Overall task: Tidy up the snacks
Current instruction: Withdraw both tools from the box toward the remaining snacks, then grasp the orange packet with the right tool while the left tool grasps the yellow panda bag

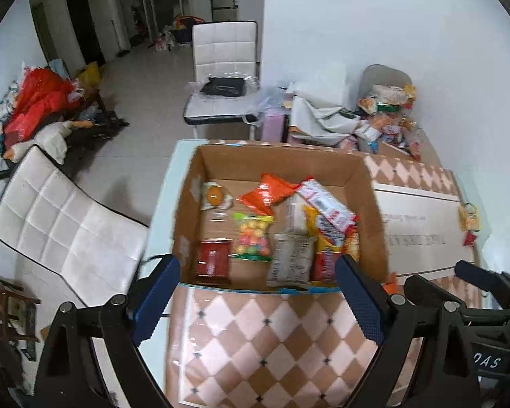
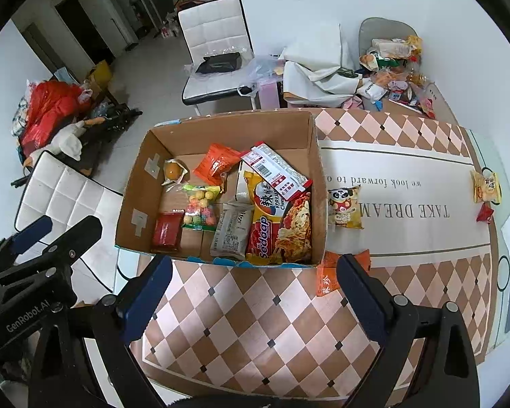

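Orange packet (image 2: 340, 272) just right of the cardboard box (image 2: 318, 176) is best taken next by the right gripper (image 2: 253, 292), both grippers' jaws wide open and empty, left gripper (image 1: 256, 292) kept clear.

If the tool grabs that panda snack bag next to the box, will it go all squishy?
Probably: the panda snack bag looks like a puffy, crinkled foil pouch, so it should dent. It likely weighs little for its size. The glossy foil may slip, and the contents might crush.
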{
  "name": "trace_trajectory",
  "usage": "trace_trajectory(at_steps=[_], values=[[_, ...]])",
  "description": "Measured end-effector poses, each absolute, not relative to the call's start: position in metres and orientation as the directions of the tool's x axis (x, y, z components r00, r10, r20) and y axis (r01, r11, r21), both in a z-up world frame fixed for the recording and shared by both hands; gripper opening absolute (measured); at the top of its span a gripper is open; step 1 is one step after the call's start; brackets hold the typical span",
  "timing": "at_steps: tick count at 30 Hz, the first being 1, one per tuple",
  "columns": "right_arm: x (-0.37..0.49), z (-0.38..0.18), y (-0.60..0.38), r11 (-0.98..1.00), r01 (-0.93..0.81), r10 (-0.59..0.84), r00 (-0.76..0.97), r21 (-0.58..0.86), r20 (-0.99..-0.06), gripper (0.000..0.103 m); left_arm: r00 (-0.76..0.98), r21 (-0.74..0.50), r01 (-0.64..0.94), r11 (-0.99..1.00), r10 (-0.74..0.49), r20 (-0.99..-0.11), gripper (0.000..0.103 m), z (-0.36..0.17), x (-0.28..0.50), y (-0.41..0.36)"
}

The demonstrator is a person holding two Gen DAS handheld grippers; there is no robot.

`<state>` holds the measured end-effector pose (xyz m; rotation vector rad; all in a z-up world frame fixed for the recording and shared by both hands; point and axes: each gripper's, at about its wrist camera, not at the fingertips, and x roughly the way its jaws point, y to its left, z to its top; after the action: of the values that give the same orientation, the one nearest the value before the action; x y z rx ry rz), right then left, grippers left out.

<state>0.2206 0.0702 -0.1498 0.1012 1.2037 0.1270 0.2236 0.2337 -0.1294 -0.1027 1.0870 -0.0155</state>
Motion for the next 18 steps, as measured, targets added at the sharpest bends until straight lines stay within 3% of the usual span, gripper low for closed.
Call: trace_trajectory(at_steps=[3, 10, 15, 18], values=[[0.219, -0.147, 0.050, 0.984, -0.023, 0.174, 0.352, 0.177, -0.920, 0.099, 0.440, -0.150, -0.001, 0.989, -0.134, -0.888, 0.101, -0.137, 0.227, 0.213], [0.213, -0.166, -0.060, 0.975, 0.119, 0.144, 0.305, 0.188, -0.941, 0.099, 0.347, -0.140, 0.024, 0.990, -0.139, -0.927, 0.101, -0.177, 0.227, 0.133], [0.221, -0.210, -0.136, 0.963, 0.163, 0.175, 0.221, 0.213, -0.959, 0.099, 0.275, -0.067, -0.025, 0.997, -0.057, -0.960, 0.101, -0.215, 0.217, 0.083], [0.238, -0.255, -0.158, 0.943, 0.117, 0.298, 0.128, 0.312, -0.946, 0.099, 0.227, -0.010, -0.079, 0.997, 0.008, -0.974, 0.101, -0.239, 0.208, 0.069]])
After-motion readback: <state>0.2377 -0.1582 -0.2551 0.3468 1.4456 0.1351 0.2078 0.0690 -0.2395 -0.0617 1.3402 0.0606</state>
